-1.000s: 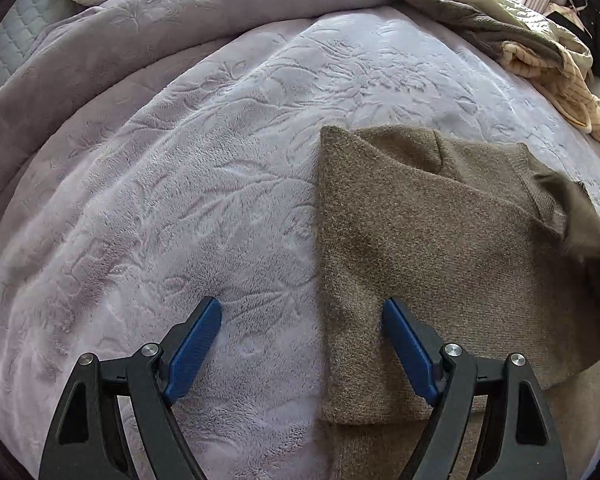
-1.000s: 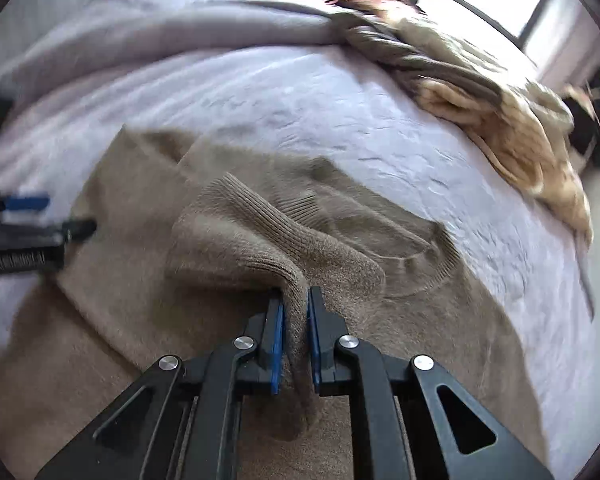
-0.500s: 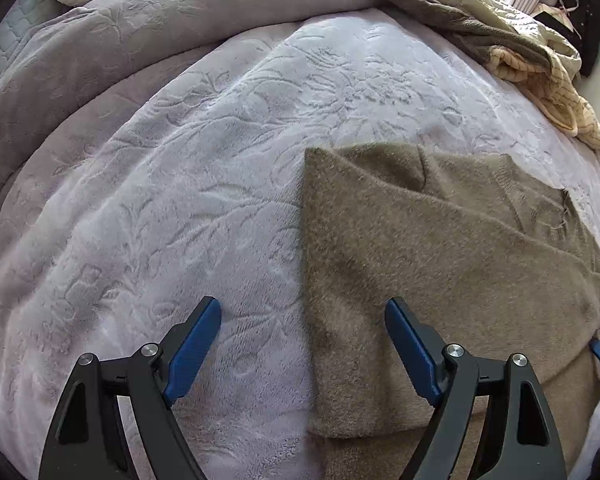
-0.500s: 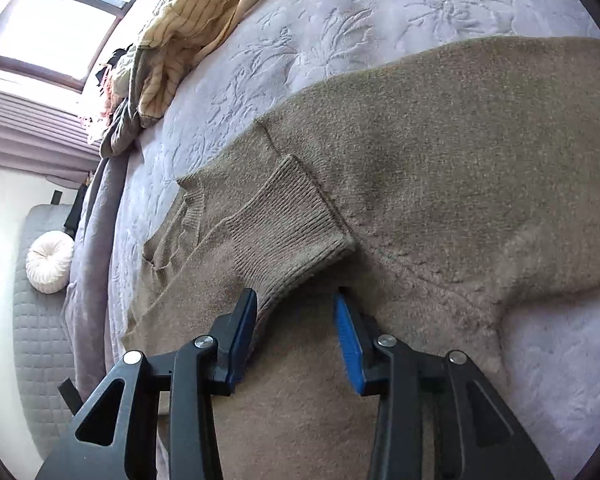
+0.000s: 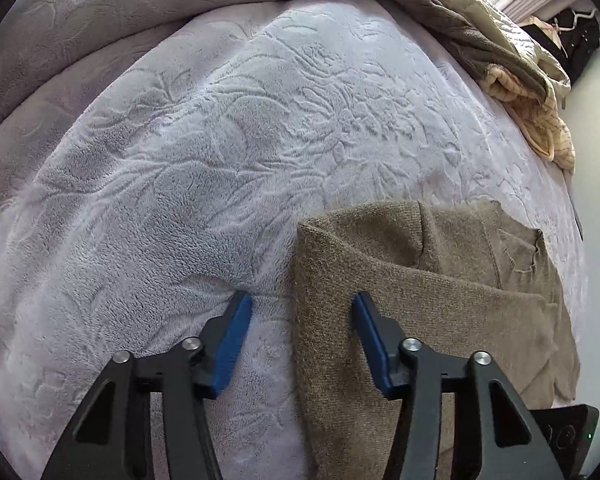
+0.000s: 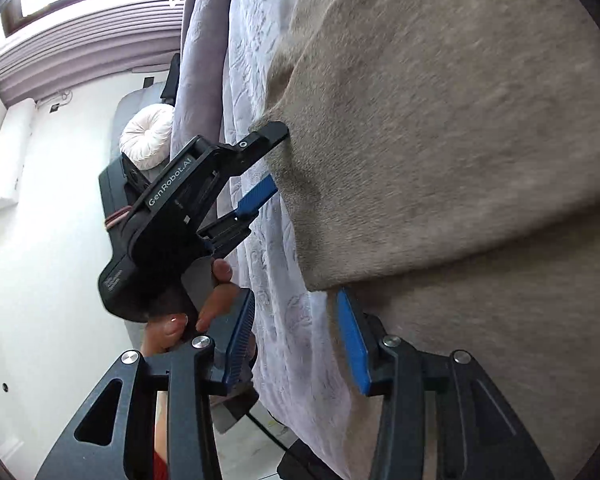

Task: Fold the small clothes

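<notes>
A brown knitted sweater [image 5: 440, 300] lies folded on the lilac embossed blanket [image 5: 220, 160]. My left gripper [image 5: 302, 314] points down at its left folded edge. Its jaws are closing, one blue pad over the blanket and the other over the knit, with the edge between them and a gap still showing. In the right wrist view the left gripper [image 6: 276, 158] straddles that edge of the sweater [image 6: 440, 120], and a hand [image 6: 216, 300] holds it. My right gripper [image 6: 296, 336] stands open just before the sweater's near corner, with nothing pressed between its pads.
A heap of grey and beige bedding [image 5: 500, 52] and a yellow striped garment [image 5: 548, 128] lie at the far right of the bed. A white round cushion [image 6: 148, 136] sits by the headboard. The bed's right edge runs close to the sweater.
The right gripper let go of the ribbed sleeve cuff, opened, rolled over and sank to the sweater's near corner. The left gripper moved in over the folded edge and its jaws narrowed.
</notes>
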